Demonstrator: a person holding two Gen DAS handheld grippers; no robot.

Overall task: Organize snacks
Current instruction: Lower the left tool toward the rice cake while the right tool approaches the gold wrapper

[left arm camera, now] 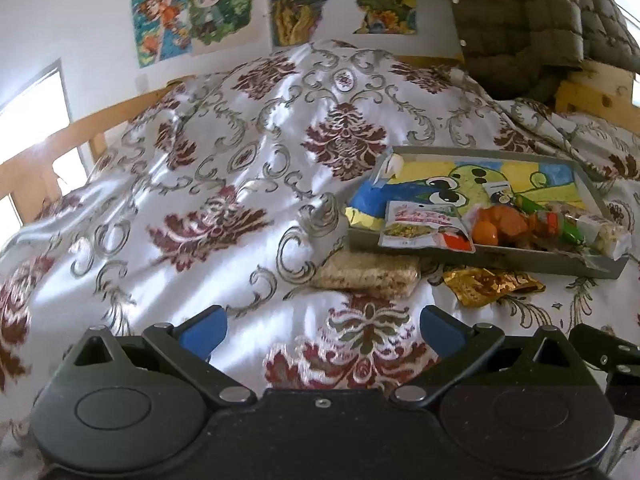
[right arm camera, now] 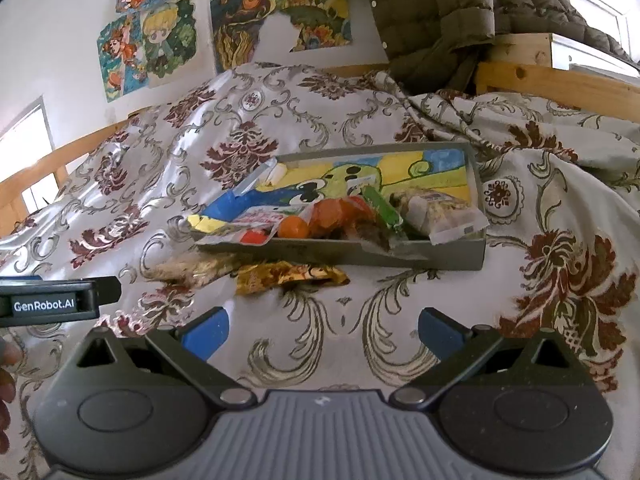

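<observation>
A grey tray [left arm camera: 480, 258] [right arm camera: 360, 254] with a cartoon picture on its floor lies on the patterned bedspread and holds several snack packets, among them a white pouch [left arm camera: 424, 226], orange sweets [left arm camera: 500, 224] [right arm camera: 320, 220] and a clear cracker pack [right arm camera: 436, 210]. In front of the tray, on the cloth, lie a clear pack of grain bars [left arm camera: 368, 274] [right arm camera: 192, 270] and a gold wrapper [left arm camera: 492, 284] [right arm camera: 288, 274]. My left gripper [left arm camera: 322, 330] is open and empty, just short of the grain bars. My right gripper [right arm camera: 322, 330] is open and empty, short of the gold wrapper.
The bedspread [left arm camera: 224, 184] is rumpled, with a wooden bed frame [right arm camera: 560, 84] behind. A green quilted jacket [left arm camera: 532, 20] hangs at the back right. Drawings [left arm camera: 192, 8] are taped to the wall. The left gripper's body [right arm camera: 52, 302] shows at the right wrist view's left edge.
</observation>
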